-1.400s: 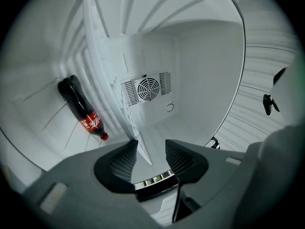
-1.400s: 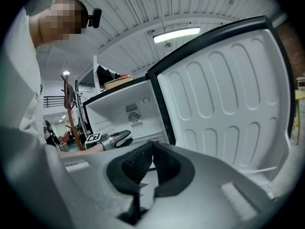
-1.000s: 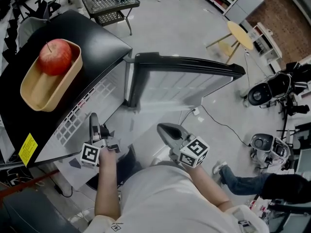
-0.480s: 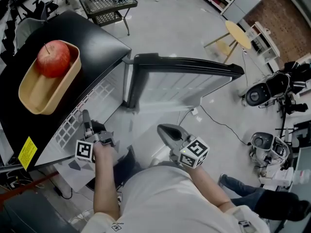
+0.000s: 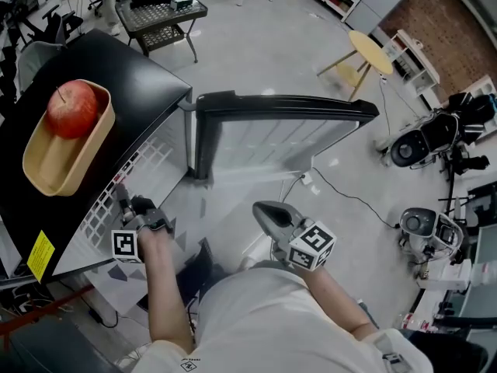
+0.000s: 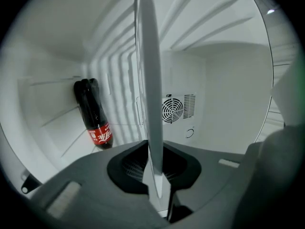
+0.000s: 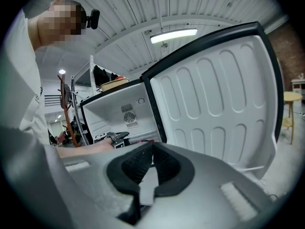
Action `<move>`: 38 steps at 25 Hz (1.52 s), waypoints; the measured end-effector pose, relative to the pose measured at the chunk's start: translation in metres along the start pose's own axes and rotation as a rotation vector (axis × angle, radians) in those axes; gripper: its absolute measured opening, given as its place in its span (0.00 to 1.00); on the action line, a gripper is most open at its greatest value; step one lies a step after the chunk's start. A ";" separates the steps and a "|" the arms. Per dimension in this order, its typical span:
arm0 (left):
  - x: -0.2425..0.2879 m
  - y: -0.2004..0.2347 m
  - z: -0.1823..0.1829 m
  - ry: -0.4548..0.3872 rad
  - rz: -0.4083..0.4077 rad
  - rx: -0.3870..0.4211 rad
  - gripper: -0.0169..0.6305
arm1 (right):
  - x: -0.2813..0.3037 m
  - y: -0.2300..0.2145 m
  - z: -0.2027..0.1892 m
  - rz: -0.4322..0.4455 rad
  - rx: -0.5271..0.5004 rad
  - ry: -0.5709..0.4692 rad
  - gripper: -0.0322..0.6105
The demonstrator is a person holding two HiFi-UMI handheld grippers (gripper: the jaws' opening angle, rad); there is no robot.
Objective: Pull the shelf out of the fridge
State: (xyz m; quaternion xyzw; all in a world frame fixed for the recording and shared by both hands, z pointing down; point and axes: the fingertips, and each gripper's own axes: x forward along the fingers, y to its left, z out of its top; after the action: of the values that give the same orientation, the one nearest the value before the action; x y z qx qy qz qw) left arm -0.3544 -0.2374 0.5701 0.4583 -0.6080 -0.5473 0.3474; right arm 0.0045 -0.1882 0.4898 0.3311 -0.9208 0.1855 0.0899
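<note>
The left gripper was extended toward 10 o'clock from the person on a straight arm. Its jaws were closing onto the front edge of the thin white grid-pattern shelf, which sat between the pads. The right gripper was held near the torso, pointing to 12 o'clock, jaws together and empty. The shelf lay inside the black-topped white fridge, under its top.
</note>
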 end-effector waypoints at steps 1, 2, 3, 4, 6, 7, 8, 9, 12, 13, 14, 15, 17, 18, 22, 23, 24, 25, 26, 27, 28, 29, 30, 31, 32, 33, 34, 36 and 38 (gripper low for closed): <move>0.000 0.000 0.001 -0.008 0.003 0.003 0.10 | -0.002 0.000 0.000 -0.001 0.000 -0.001 0.05; 0.000 0.000 0.001 -0.016 0.006 0.004 0.10 | -0.004 -0.001 0.000 -0.001 0.000 -0.002 0.05; 0.000 -0.001 0.001 -0.027 0.009 0.000 0.10 | -0.006 -0.002 0.000 0.000 0.000 -0.002 0.05; 0.000 -0.001 0.001 -0.037 0.013 -0.008 0.09 | -0.008 -0.002 -0.001 -0.001 0.001 -0.003 0.05; -0.001 0.000 0.001 -0.056 0.019 -0.027 0.09 | -0.012 -0.004 0.000 -0.002 0.003 -0.008 0.05; -0.001 0.000 0.001 -0.061 0.020 -0.037 0.09 | -0.015 -0.005 0.000 -0.004 0.005 -0.011 0.05; -0.002 0.000 0.001 -0.065 0.021 -0.046 0.09 | -0.017 -0.005 0.001 -0.005 0.007 -0.015 0.05; -0.002 0.000 0.000 -0.069 0.023 -0.054 0.09 | -0.019 -0.006 0.001 -0.006 0.009 -0.018 0.05; -0.004 0.001 -0.001 -0.075 0.034 -0.077 0.08 | -0.024 -0.008 -0.001 -0.005 0.011 -0.021 0.05; -0.007 0.002 -0.002 -0.075 0.037 -0.079 0.08 | -0.026 -0.008 -0.002 -0.004 0.010 -0.021 0.05; -0.009 0.001 -0.004 -0.074 0.038 -0.080 0.08 | -0.028 -0.009 -0.002 -0.002 0.009 -0.022 0.05; -0.011 0.001 -0.005 -0.072 0.038 -0.083 0.08 | -0.030 -0.009 -0.002 -0.001 0.009 -0.023 0.05; -0.014 0.000 -0.007 -0.072 0.041 -0.096 0.07 | -0.032 -0.009 -0.001 0.000 0.015 -0.028 0.05; -0.015 0.000 -0.008 -0.073 0.044 -0.102 0.07 | -0.033 -0.009 -0.001 0.002 0.017 -0.029 0.05; -0.021 0.000 -0.012 -0.071 0.054 -0.112 0.07 | -0.038 -0.011 -0.003 0.010 0.021 -0.034 0.05; -0.023 0.000 -0.013 -0.071 0.055 -0.113 0.07 | -0.039 -0.011 -0.003 0.011 0.021 -0.036 0.05; -0.024 0.000 -0.013 -0.071 0.055 -0.113 0.07 | -0.040 -0.011 -0.003 0.013 0.021 -0.038 0.05; -0.025 0.000 -0.014 -0.071 0.054 -0.113 0.07 | -0.042 -0.012 -0.003 0.014 0.021 -0.040 0.05; -0.026 -0.001 -0.014 -0.070 0.054 -0.113 0.07 | -0.043 -0.012 -0.003 0.015 0.022 -0.040 0.05; -0.028 -0.002 -0.015 -0.069 0.054 -0.114 0.07 | -0.045 -0.013 -0.003 0.015 0.023 -0.041 0.05; -0.029 -0.003 -0.016 -0.069 0.055 -0.115 0.07 | -0.046 -0.013 -0.003 0.016 0.024 -0.041 0.05; -0.030 -0.003 -0.016 -0.069 0.057 -0.115 0.07 | -0.048 -0.014 -0.003 0.017 0.025 -0.042 0.05; -0.031 -0.002 -0.017 -0.069 0.059 -0.114 0.07 | -0.049 -0.015 -0.004 0.018 0.026 -0.043 0.05; -0.033 -0.001 -0.018 -0.070 0.061 -0.113 0.07 | -0.051 -0.016 -0.004 0.020 0.026 -0.043 0.05; -0.036 -0.001 -0.020 -0.072 0.060 -0.112 0.07 | -0.052 -0.017 -0.005 0.022 0.025 -0.043 0.05; -0.039 -0.002 -0.022 -0.073 0.058 -0.111 0.07 | -0.054 -0.017 -0.005 0.024 0.025 -0.043 0.05; -0.043 -0.004 -0.025 -0.074 0.053 -0.113 0.07 | -0.055 -0.018 -0.005 0.026 0.025 -0.043 0.05; -0.052 -0.006 -0.031 -0.073 0.045 -0.129 0.07 | -0.058 -0.019 -0.006 0.030 0.026 -0.043 0.05; -0.058 -0.008 -0.036 -0.070 0.039 -0.141 0.07 | -0.060 -0.020 -0.006 0.035 0.029 -0.046 0.05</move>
State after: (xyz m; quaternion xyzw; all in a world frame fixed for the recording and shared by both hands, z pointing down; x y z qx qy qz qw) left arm -0.3006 -0.1955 0.5728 0.4013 -0.5888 -0.5974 0.3680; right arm 0.0635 -0.1654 0.4838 0.3201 -0.9256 0.1926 0.0609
